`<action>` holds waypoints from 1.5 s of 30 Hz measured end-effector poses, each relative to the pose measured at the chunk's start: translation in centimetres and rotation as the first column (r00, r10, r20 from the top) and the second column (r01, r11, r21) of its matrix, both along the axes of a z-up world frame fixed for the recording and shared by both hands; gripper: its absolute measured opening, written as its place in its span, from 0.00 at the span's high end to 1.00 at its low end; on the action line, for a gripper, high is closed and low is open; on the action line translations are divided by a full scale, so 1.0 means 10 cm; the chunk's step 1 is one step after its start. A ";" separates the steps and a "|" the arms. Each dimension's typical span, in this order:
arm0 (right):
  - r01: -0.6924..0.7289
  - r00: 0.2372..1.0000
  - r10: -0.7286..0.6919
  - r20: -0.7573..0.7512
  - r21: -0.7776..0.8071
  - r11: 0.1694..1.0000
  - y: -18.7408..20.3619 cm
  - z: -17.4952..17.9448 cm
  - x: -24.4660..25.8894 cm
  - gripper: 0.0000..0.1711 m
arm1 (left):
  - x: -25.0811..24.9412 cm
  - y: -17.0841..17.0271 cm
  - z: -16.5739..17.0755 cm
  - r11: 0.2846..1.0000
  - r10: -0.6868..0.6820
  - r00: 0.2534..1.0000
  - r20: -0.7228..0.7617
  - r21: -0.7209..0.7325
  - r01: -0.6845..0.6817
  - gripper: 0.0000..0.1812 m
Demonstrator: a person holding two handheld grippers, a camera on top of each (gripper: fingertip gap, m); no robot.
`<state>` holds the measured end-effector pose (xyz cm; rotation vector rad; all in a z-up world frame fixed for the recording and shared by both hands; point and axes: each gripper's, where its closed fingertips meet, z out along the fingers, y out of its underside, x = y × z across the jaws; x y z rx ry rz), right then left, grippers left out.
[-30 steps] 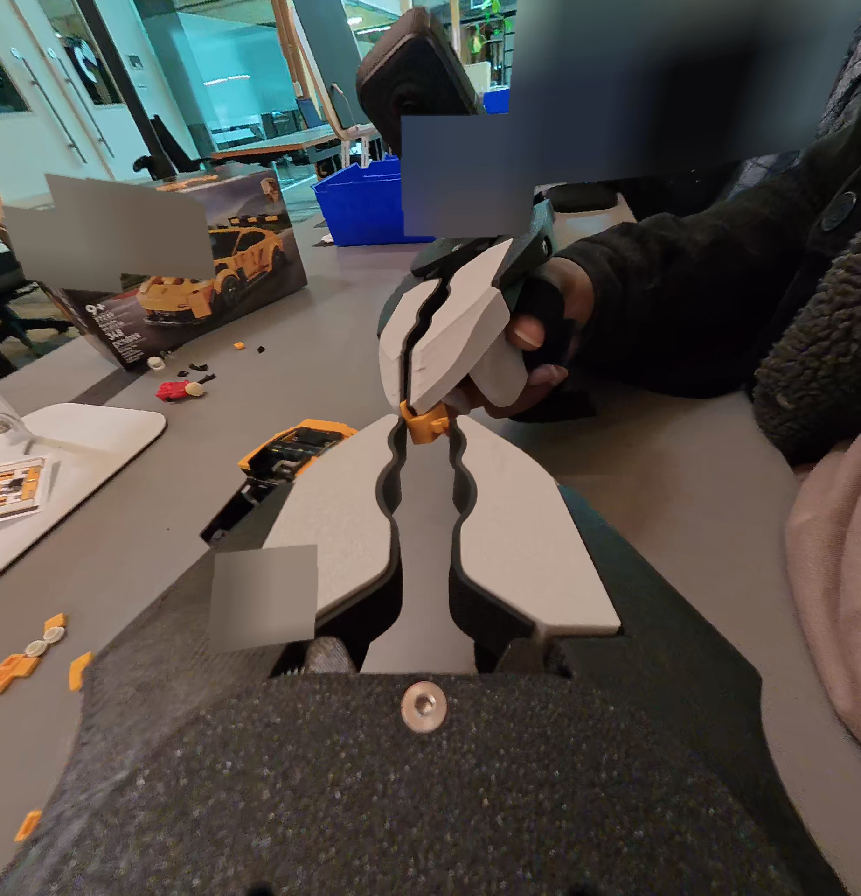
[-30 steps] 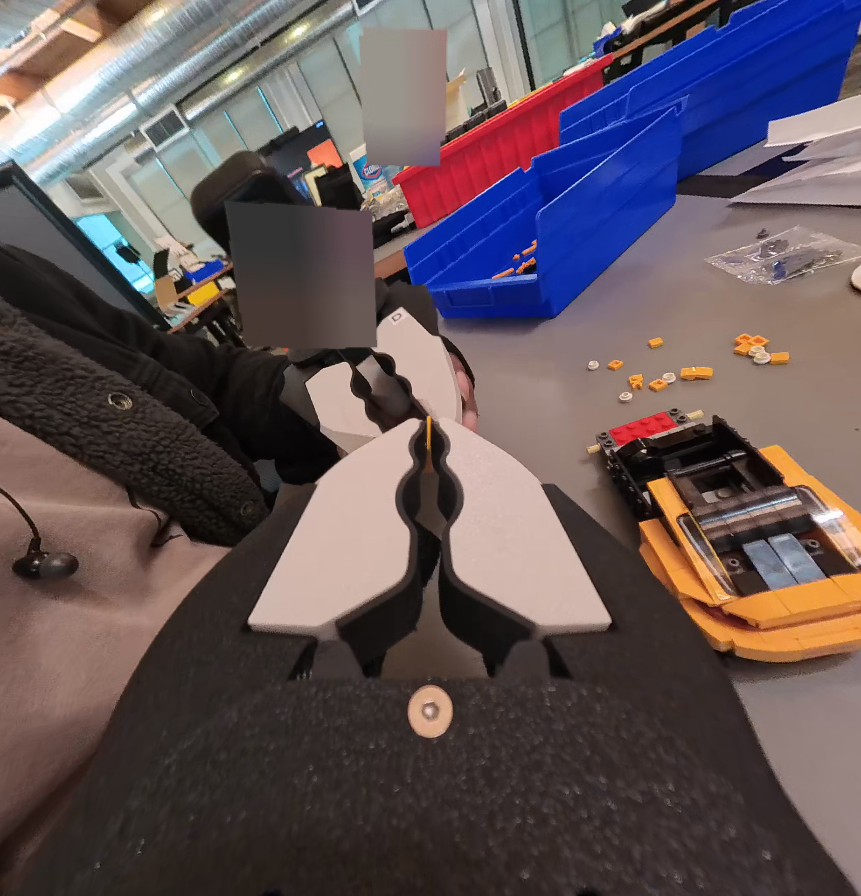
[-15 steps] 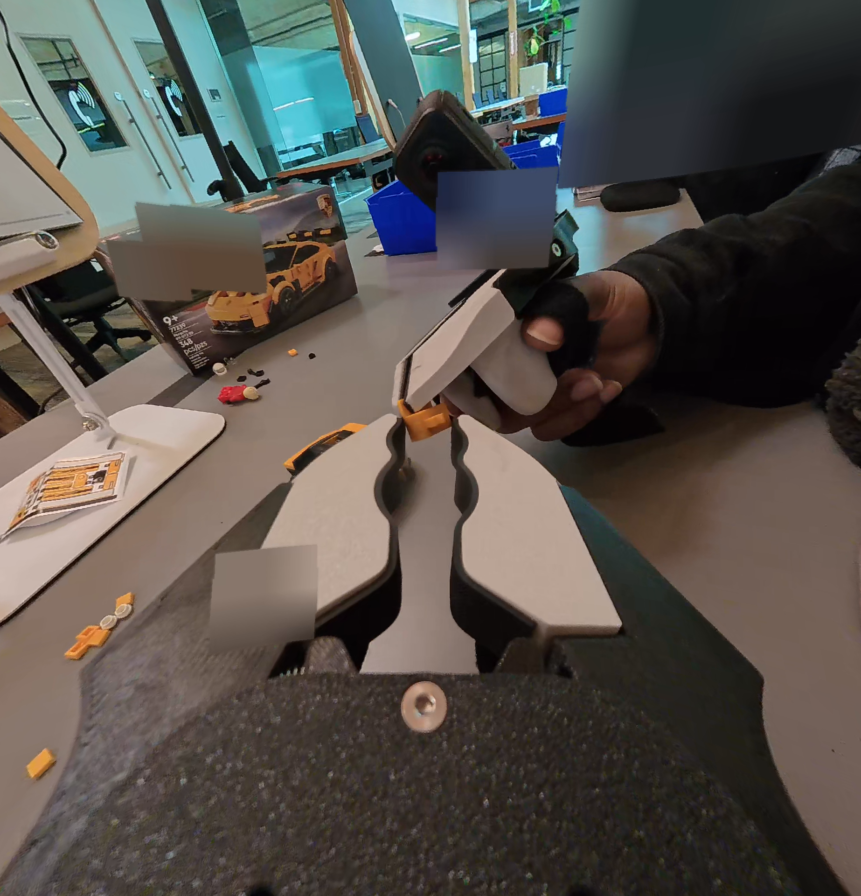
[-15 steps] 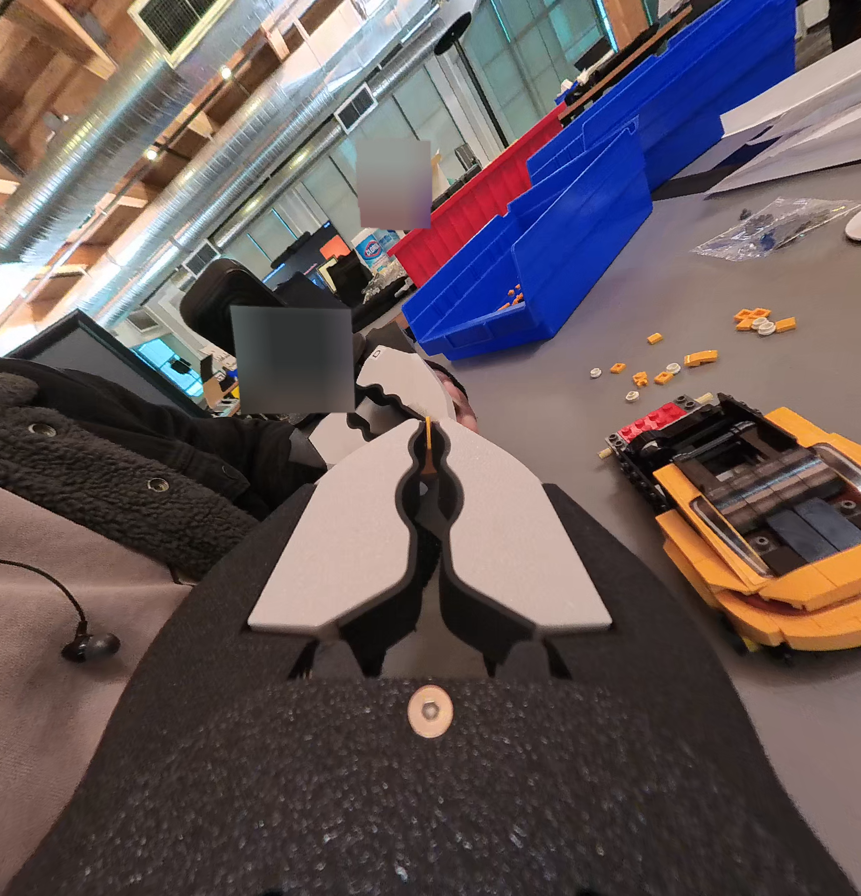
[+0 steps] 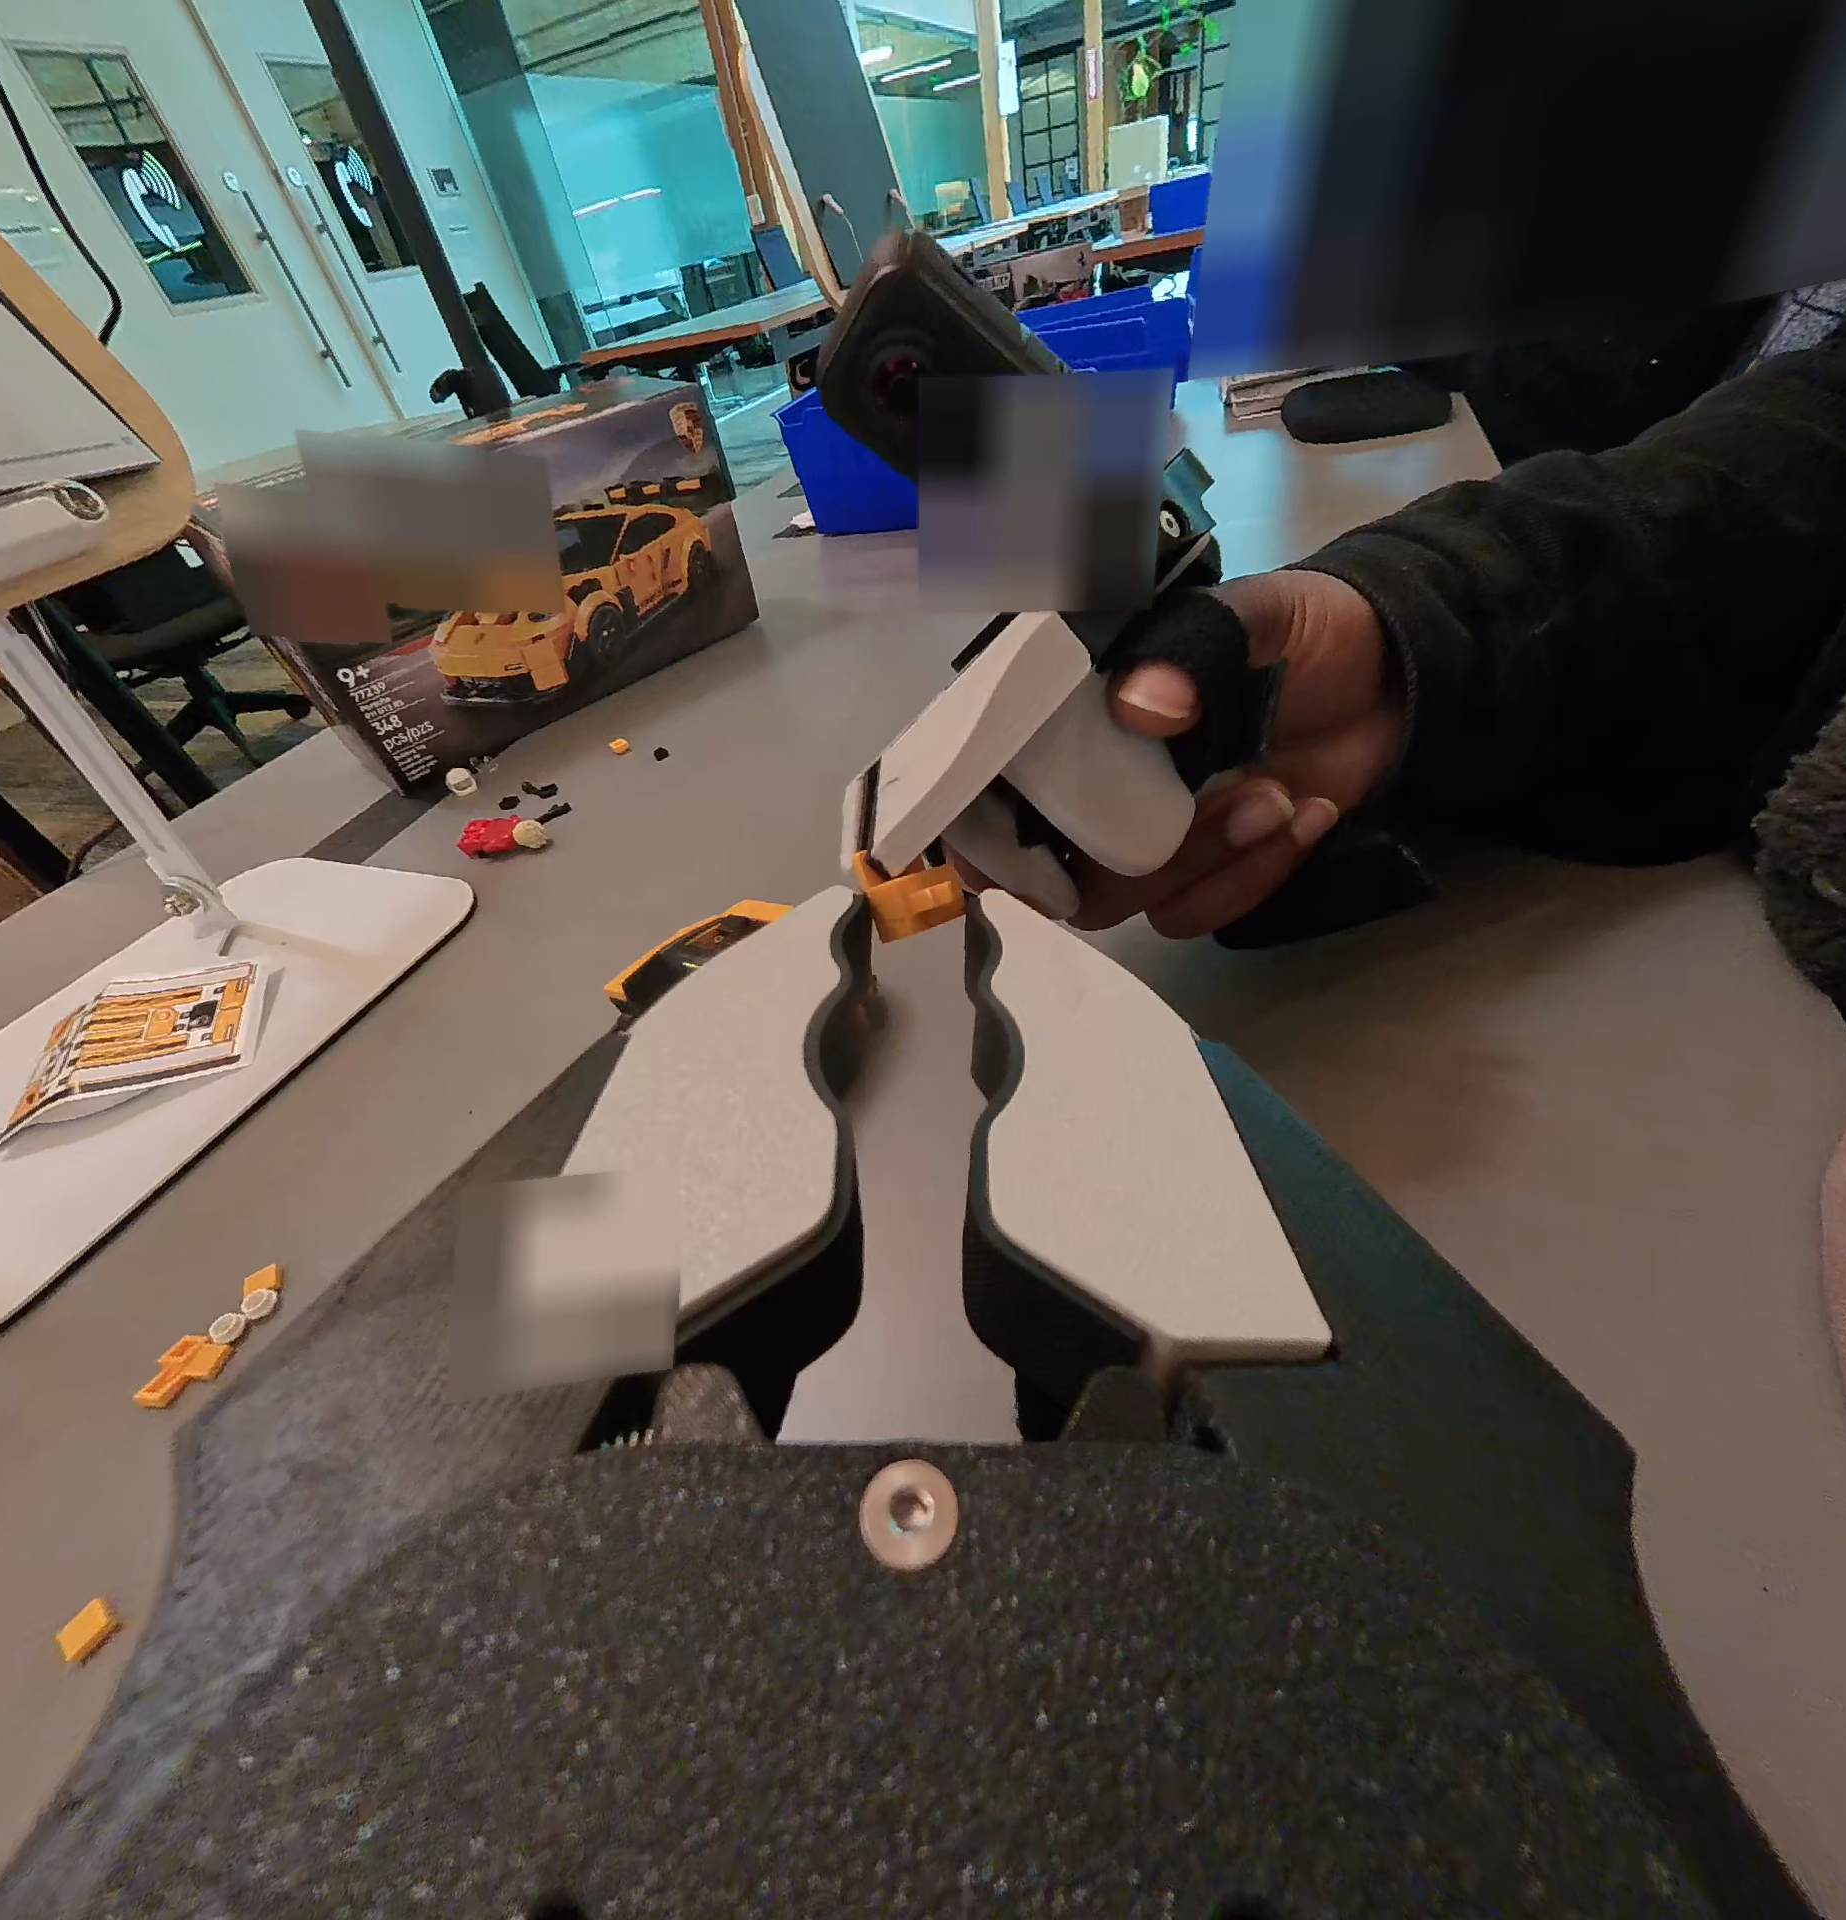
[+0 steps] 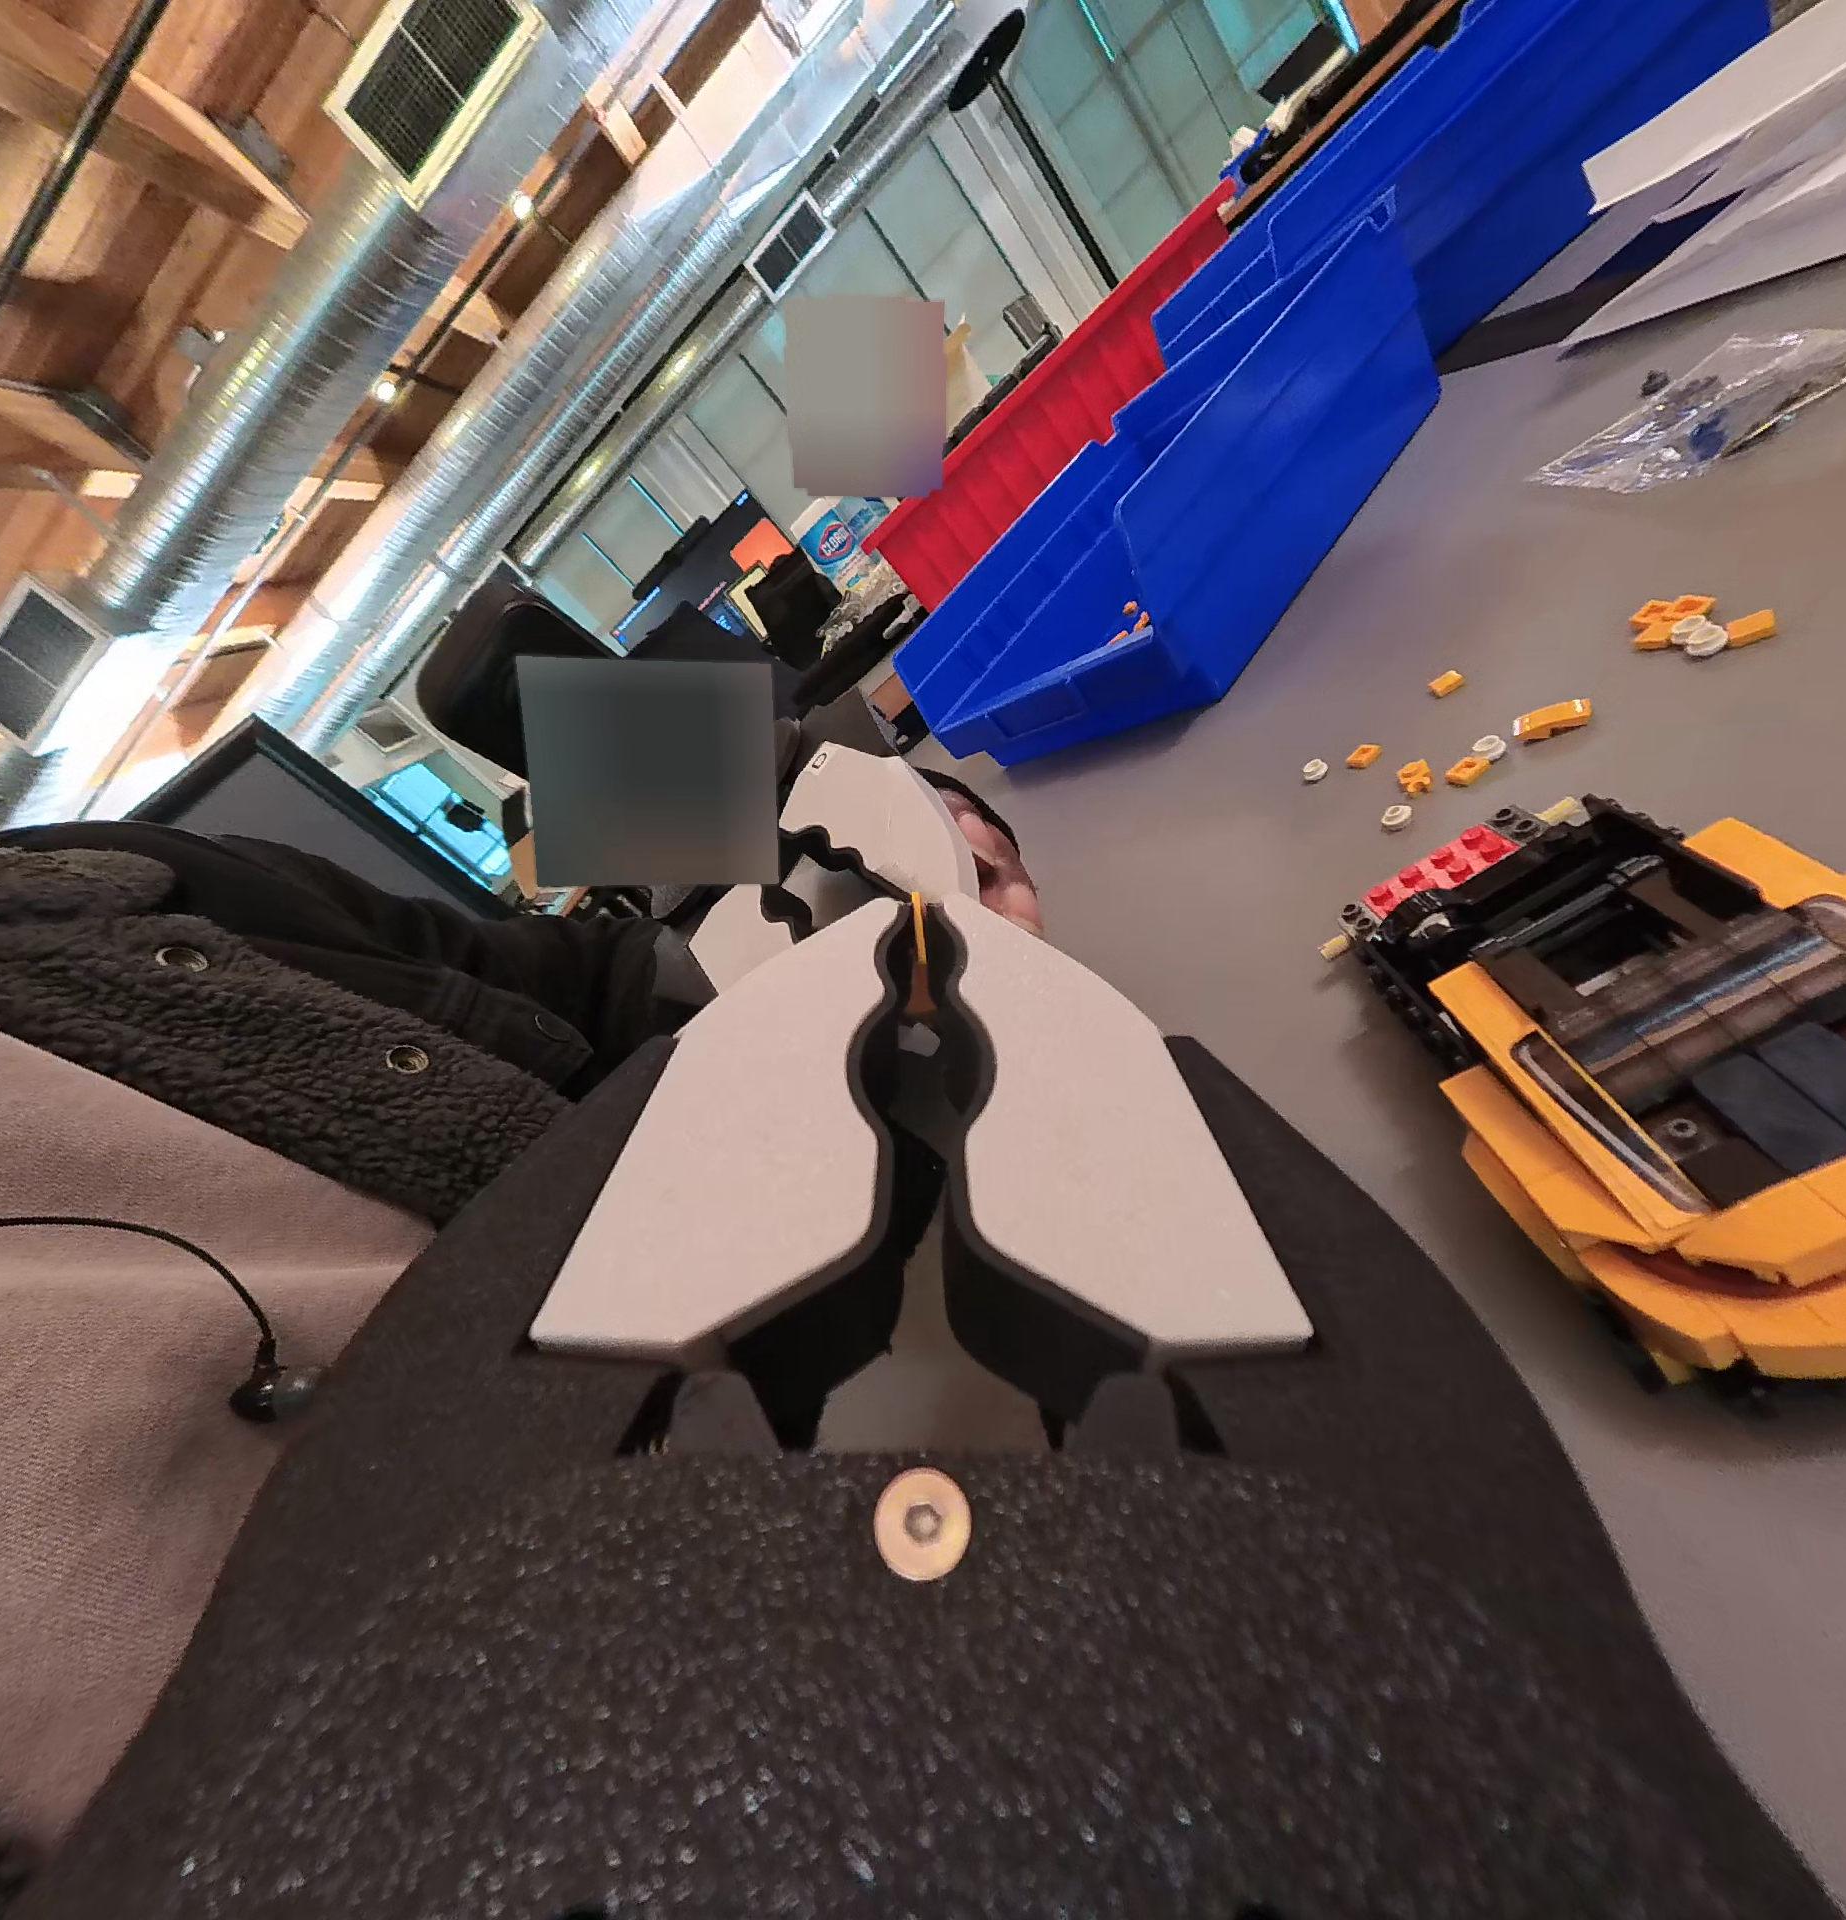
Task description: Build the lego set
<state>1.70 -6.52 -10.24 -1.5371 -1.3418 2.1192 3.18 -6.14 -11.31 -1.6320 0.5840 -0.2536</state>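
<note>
While the left gripper (image 5: 908, 935) points level over the table (image 5: 1418, 1091), jaws parted, the right gripper (image 5: 877, 847) dips to its tips, clamping an orange piece (image 5: 903, 902). In the right view, the car (image 6: 1625, 1122) sits to the right, bare table between.

Straight ahead of the left tool (image 5: 906, 914), the right tool (image 5: 898, 831) and its orange piece (image 5: 906, 902) block the way, tips nearly touching. Bare table (image 5: 1418, 1091) lies open to the left tool's right. To the right tool's (image 6: 924, 925) right sits the yellow car model (image 6: 1677, 1122); beyond it, loose orange pieces (image 6: 1459, 764) and blue bins (image 6: 1262, 582) crowd the table.
</note>
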 end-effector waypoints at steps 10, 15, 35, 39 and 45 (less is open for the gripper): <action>-0.001 1.000 0.001 -0.001 -0.066 0.998 0.02 0.02 0.00 0.99 | -0.01 0.01 0.02 0.999 0.015 1.000 -0.025 0.037 -0.014 0.91; -0.001 1.000 -0.004 -0.024 -0.169 0.986 0.06 0.09 0.00 0.99 | -0.03 0.03 0.01 0.998 0.038 0.998 -0.047 0.049 -0.036 0.91; 0.064 0.997 -0.068 -0.049 -0.077 0.995 0.19 0.10 0.01 0.99 | -0.14 0.06 -0.03 0.998 0.057 0.996 0.064 -0.041 -0.054 1.00; 0.069 0.996 -0.076 -0.049 -0.123 0.990 0.24 0.12 0.01 0.99 | -0.14 0.07 -0.03 0.998 0.059 0.997 0.055 -0.028 -0.058 0.93; 0.056 0.996 -0.070 -0.047 -0.248 0.967 0.31 0.14 0.02 0.99 | -0.15 0.07 -0.02 0.998 0.065 0.996 0.064 -0.028 -0.063 0.92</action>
